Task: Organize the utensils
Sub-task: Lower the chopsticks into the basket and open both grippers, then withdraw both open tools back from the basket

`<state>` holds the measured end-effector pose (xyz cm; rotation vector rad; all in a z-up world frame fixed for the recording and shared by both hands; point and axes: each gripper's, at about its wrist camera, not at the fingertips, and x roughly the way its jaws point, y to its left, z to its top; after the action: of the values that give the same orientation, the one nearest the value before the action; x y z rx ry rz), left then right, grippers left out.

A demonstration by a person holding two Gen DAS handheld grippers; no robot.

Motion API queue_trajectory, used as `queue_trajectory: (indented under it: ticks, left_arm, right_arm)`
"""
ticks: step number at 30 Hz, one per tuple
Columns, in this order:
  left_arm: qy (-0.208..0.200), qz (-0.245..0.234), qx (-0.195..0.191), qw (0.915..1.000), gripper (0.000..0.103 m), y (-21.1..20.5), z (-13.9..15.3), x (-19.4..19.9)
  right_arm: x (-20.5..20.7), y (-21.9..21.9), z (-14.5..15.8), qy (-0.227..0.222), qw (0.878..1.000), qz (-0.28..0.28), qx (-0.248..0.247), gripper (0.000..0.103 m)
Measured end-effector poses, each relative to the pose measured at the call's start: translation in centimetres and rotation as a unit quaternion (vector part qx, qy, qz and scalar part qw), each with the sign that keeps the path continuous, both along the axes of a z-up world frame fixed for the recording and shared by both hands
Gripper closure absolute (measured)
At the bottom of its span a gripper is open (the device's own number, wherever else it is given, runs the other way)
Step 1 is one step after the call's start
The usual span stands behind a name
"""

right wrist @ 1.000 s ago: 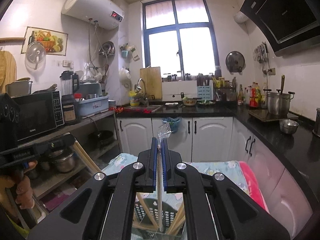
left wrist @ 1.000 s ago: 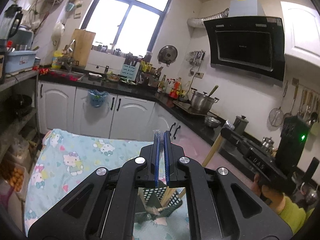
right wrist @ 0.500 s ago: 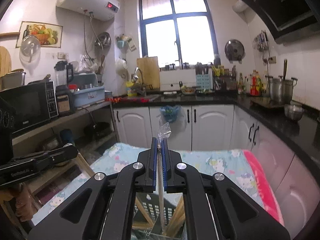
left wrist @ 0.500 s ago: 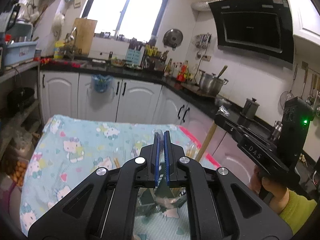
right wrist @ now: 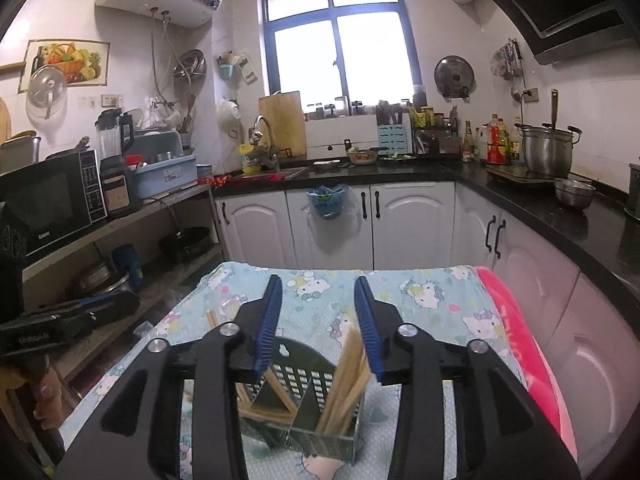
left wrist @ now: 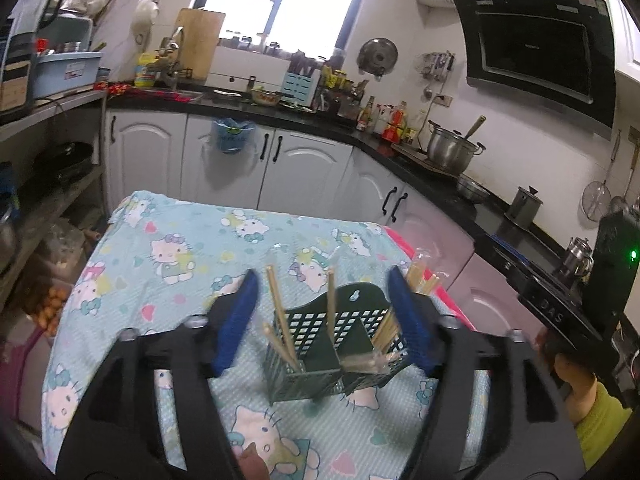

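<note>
While both of your grippers open, a dark green slotted utensil caddy (left wrist: 340, 344) sits below and between their blue-padded fingers, standing upright on a table draped in a pale blue cartoon-cat tablecloth (left wrist: 168, 248).

Your left gripper (left wrist: 323, 280) has its jaws spread wide and still parting, one on either side of the caddy, and the pads press on nothing. Your right gripper (right wrist: 318, 288) has its jaws parting too, less widely, with nothing clamped between them.

A divider splits the caddy into two compartments. In the left wrist view, loose wooden chopsticks (left wrist: 280, 320) lean in the left compartment, their tips poking above the rim. A bundle of pale chopsticks in clear wrapping (left wrist: 420, 280) stands in the right compartment, close to the right-hand finger of the left gripper. In the right wrist view that same bundle rises just beside the right finger.

At the right edge of the left wrist view, your other hand (left wrist: 572, 376), in a yellow-green sleeve, holds the black handle of the right gripper.

Beyond the table stand white cabinets (right wrist: 400, 220) under a black countertop (right wrist: 360, 178). A steel stockpot (right wrist: 546, 150) sits on the counter to the right. A bright window (right wrist: 340, 48) fills the far wall.
</note>
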<state>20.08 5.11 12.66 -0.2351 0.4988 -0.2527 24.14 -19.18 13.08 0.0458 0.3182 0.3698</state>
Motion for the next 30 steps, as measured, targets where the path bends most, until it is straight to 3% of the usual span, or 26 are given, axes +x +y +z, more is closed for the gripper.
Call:
queue_trajectory:
  ticks: [3,5,12,20,30]
  left_arm:
    - [-0.003,0.014,-0.004,0.9999,0.016,0.7,0.3,-1.1]
    - [-0.007,0.02,-0.007,0.9997,0.011,1.1,0.5,-1.9]
    - [-0.009,0.033,-0.013,0.9993,0.011,1.6,0.5,-4.8]
    - [0.0,0.042,0.018,0.9989,0.011,0.3,-1.6,-7.9]
    - [0.045,0.041,0.059,0.9964,0.011,-1.9,-7.0,-9.9]
  right_arm:
    - [-1.1,-0.3,-0.1,0.0,1.0,0.001,-0.003,0.054]
    - [-2.1,-0.5,-0.2,-0.001,1.0,0.0,-0.004,0.049]
    - [-5.5,-0.8,-0.4,-0.008,1.0,0.006,-0.009,0.033]
    - [-9.5,-0.4,-1.9,-0.019,0.999,-0.001,-0.035,0.012]
    - [-12.5,0.0,-7.5,0.046,0.997,0.011,-0.067,0.008]
